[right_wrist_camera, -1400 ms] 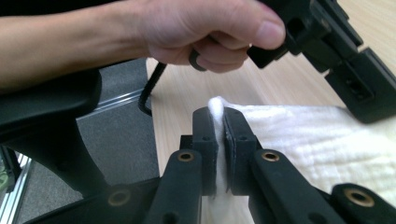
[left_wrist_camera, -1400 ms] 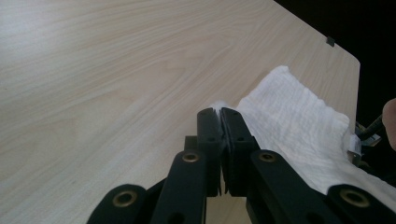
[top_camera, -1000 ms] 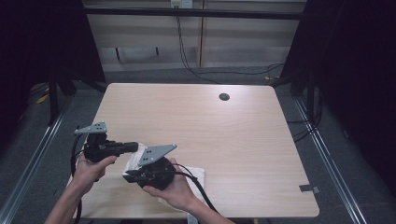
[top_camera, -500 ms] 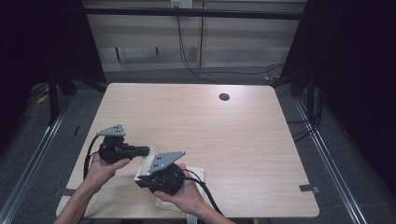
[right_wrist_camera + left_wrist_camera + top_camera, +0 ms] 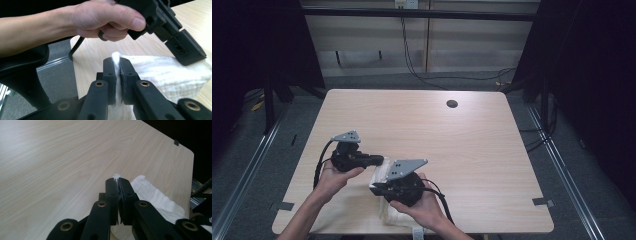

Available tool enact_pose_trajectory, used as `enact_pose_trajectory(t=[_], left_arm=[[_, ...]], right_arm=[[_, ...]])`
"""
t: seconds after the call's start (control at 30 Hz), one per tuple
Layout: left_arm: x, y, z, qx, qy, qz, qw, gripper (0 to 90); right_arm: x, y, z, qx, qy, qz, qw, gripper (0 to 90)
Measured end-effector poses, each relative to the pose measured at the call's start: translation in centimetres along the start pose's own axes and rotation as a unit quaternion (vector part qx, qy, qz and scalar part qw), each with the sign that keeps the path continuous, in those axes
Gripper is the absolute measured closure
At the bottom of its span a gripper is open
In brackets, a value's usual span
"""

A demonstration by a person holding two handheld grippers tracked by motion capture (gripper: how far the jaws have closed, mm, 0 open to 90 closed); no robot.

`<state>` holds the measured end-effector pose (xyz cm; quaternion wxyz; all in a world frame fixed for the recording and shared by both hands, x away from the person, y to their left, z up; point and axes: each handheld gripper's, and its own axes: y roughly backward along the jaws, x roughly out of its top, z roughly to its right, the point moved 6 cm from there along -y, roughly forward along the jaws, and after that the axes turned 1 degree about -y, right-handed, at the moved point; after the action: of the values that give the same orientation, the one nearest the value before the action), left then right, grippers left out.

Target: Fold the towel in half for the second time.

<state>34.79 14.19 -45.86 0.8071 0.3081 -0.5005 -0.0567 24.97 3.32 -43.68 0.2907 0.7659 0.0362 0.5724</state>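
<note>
while a white towel (image 5: 384, 172) lies bunched near the table's near edge, both sets of jaws are clamped on it: the left gripper (image 5: 118, 185) pinches a tuft of one corner, a wisp of cloth poking out past its tips, and the right gripper (image 5: 116, 65) bites another edge, the fabric squeezed into a thin ridge between its pads. judging by the loose, lumpy heap trailing behind and below the right jaws, the folding or spreading looks barely begun; the grips are made, but the cloth has yet to be drawn flat or laid over. the towel is soft, nubbly terry, thick and rounded at its folds. ahead of the left jaws stretches the table (image 5: 472, 150), pale wood-grain laminate with rounded corners, and well beyond both jaws sits a small dark round grommet (image 5: 452, 104).
</note>
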Motion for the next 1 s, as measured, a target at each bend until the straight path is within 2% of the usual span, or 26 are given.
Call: enact_pose_trajectory(t=[0.13, 0.2, 0.43, 0.57, 0.67, 0.87, 1.0], left_arm=[[0.0, -1.2, 0.6, -0.011, 0.000, -0.002, 0.9999, 87.4], [0.2, -1.5, 0.7, -0.008, -0.003, -0.005, 1.0000, 87.4], [0.1, -2.5, 1.3, -0.013, -0.008, -0.016, 0.9998, 87.4], [-0.2, -3.2, 1.8, -0.023, -0.010, -0.022, 0.9995, 87.5], [0.1, -3.7, 1.9, -0.029, -0.009, -0.022, 0.9993, 87.5], [-0.3, -5.1, 2.4, -0.032, -0.017, -0.039, 0.9986, 87.4], [-0.5, -5.9, 2.5, -0.033, -0.018, -0.048, 0.9982, 87.4]], right_arm=[[-1.3, 0.4, 0.0, 0.003, -0.001, -0.011, 0.9999, 84.7], [-1.8, 0.5, 0.1, 0.004, -0.003, -0.015, 0.9999, 84.7], [-2.7, 1.4, 0.4, 0.003, -0.020, -0.008, 0.9998, 84.6], [-3.4, 1.7, 0.1, 0.002, -0.017, -0.011, 0.9998, 84.5], [-3.9, 2.0, 0.2, -0.002, -0.024, -0.011, 0.9996, 84.5], [-5.4, 2.4, 0.5, -0.007, -0.043, -0.013, 0.9990, 84.4], [-6.4, 2.2, 0.6, -0.006, -0.050, -0.025, 0.9984, 84.1]])
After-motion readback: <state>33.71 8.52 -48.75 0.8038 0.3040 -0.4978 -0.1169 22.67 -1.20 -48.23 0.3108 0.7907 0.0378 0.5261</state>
